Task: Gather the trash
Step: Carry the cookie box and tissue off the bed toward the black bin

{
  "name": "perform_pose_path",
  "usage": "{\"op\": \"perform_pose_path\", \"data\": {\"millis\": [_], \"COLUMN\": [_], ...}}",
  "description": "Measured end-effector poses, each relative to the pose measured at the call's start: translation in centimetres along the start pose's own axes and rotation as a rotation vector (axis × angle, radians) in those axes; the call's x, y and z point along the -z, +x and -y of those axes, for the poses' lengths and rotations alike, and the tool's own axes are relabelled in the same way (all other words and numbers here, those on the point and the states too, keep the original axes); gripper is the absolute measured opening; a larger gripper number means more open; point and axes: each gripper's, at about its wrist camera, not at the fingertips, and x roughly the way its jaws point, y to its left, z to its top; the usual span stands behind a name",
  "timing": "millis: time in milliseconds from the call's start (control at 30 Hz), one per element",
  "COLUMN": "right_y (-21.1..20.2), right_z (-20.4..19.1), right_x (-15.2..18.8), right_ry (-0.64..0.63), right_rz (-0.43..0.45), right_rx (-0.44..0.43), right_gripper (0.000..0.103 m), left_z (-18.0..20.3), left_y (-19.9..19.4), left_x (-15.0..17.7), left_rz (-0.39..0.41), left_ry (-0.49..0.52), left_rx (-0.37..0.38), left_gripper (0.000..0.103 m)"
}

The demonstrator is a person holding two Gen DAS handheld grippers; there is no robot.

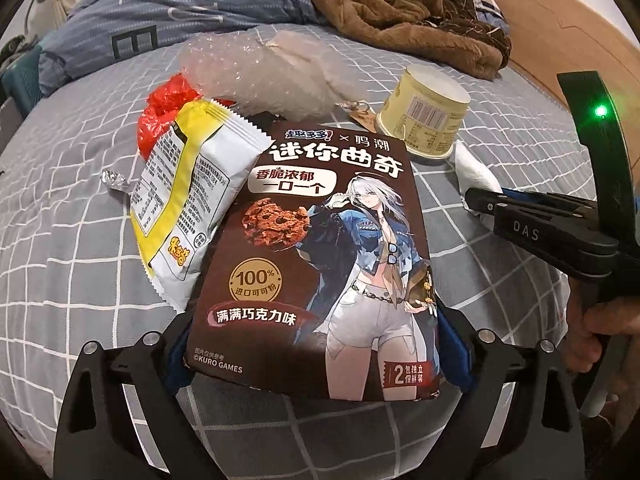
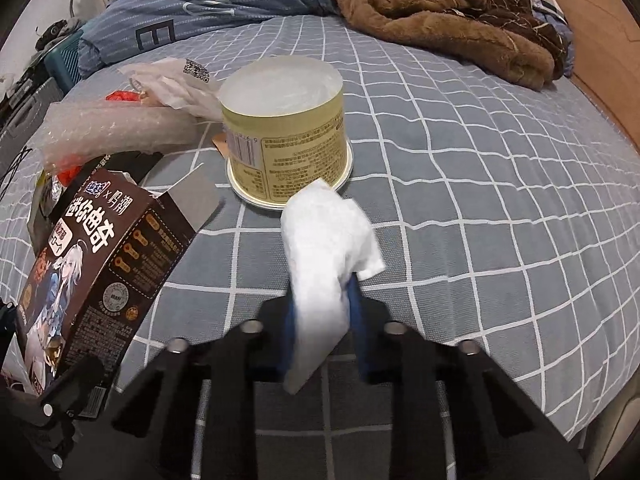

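Observation:
A brown cookie box [image 1: 320, 240] lies lengthwise between the blue pads of my left gripper [image 1: 316, 360], which press on its two long sides. In the right wrist view the box [image 2: 100, 260] is tilted up with its top flap open. My right gripper [image 2: 320, 320] is shut on a crumpled white tissue [image 2: 332, 260], just in front of an upside-down yellow paper cup [image 2: 288, 132]. In the left wrist view the right gripper [image 1: 480, 200] comes in from the right with the tissue [image 1: 476, 172] at its tips, close to the cup [image 1: 428, 116].
A yellow-white snack bag [image 1: 180, 192], red plastic [image 1: 164, 112], bubble wrap [image 1: 256, 76] and a foil scrap [image 1: 114, 180] lie left of and behind the box on the grey checked bedsheet [image 2: 480, 200]. A brown blanket [image 1: 420, 12] and a blue quilt [image 1: 160, 4] are heaped at the back.

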Motion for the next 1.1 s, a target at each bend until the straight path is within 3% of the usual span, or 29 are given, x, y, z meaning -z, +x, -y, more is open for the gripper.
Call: {"op": "perform_pose_path", "data": {"millis": [167,1100], "right_y": [-0.5,-7.8], "right_z": [0.2,-0.5], "right_x": [-0.1,2.6], "right_ry": [0.002,0.000], "right_rz": [0.004,0.099], "right_rx": [0.001,-0.006], "right_gripper": [0.007,0.006], "left_z": [0.1,-0.1], "left_y": [-0.5,-5.2], "left_x": [0.1,2.4], "left_rz": [0.020,0.137], "left_ry": [0.006,-0.025], "left_rx": [-0.004,-0.017], "left_gripper": [0.091,0.091]}}
